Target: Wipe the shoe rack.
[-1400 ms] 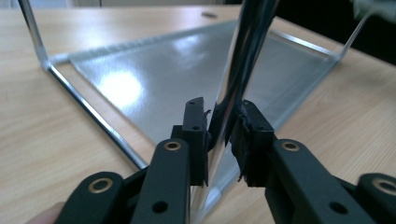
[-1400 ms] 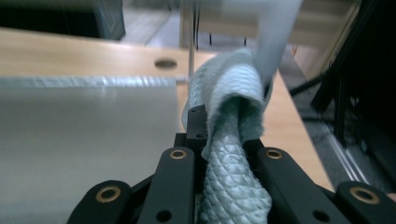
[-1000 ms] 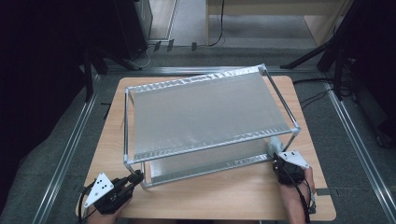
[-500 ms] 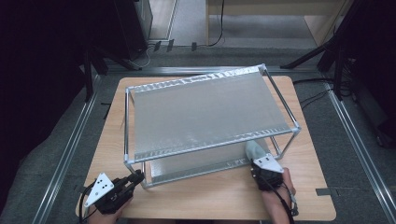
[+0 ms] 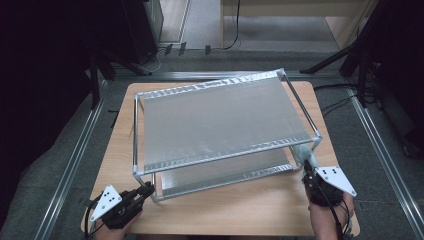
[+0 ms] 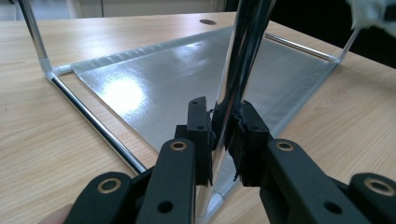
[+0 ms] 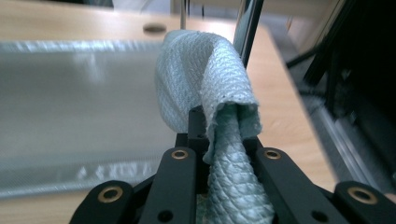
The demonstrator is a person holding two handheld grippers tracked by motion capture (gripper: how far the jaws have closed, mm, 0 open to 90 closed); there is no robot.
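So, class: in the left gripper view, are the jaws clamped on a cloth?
No, the left gripper is shut on the rack's chrome post.

A: The lower shelf (image 5: pixel 220 172) sits mostly hidden under the top shelf (image 5: pixel 220 122).

B: The cloth (image 7: pixel 210 93) covers the right gripper's (image 7: pixel 223 126) pads, and the rack behind it is blurred.

A: In the left gripper view the post (image 6: pixel 238 70) runs off the top edge, and its foot disappears behind the left gripper (image 6: pixel 223 135).

B: The high view's bottom edge cuts off both forearms.
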